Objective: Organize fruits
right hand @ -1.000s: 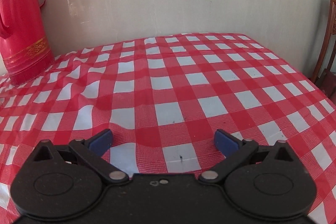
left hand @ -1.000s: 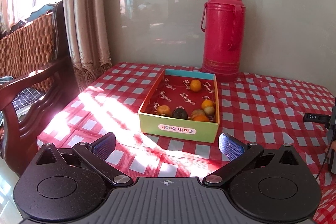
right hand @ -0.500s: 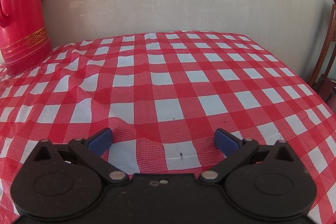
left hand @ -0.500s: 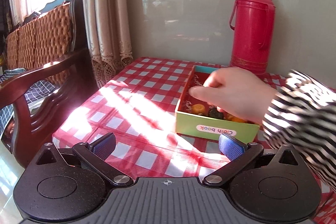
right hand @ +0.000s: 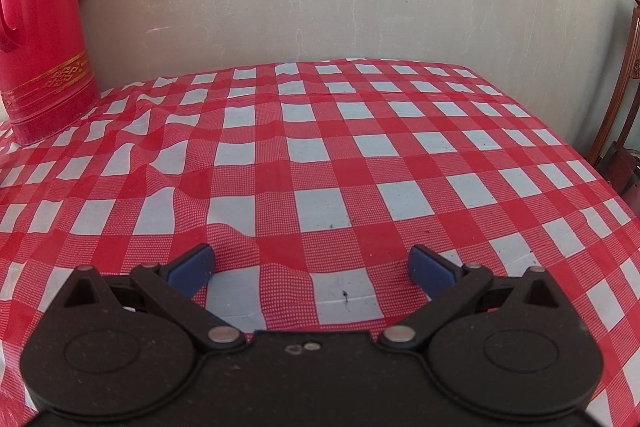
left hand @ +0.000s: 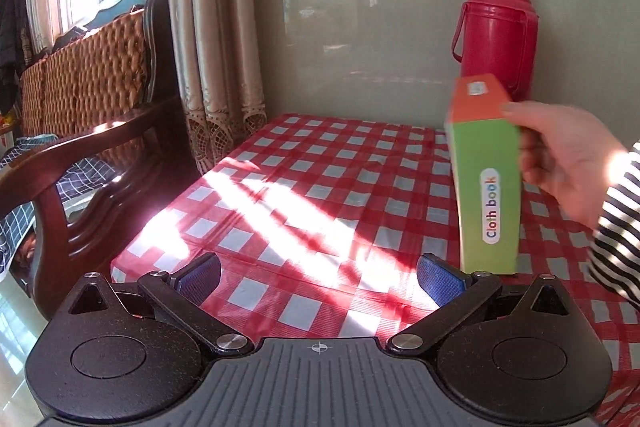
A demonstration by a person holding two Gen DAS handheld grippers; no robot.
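Tablecloth (left hand: 320, 187); box (left hand: 486, 179) right of left claw (left hand: 318, 277)

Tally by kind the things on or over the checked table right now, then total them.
Boxes: 1, green Cloth book box, tipped on end in a bare hand
Flasks: 1, red thermos
Fruits in view: 0
Total: 2

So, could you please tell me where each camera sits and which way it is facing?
Left wrist: on the left gripper, open, low over the tablecloth, facing wall and curtain; a bare hand tips the box.
Right wrist: on the right gripper, open, facing the wall.
Shared: red thermos, tablecloth.
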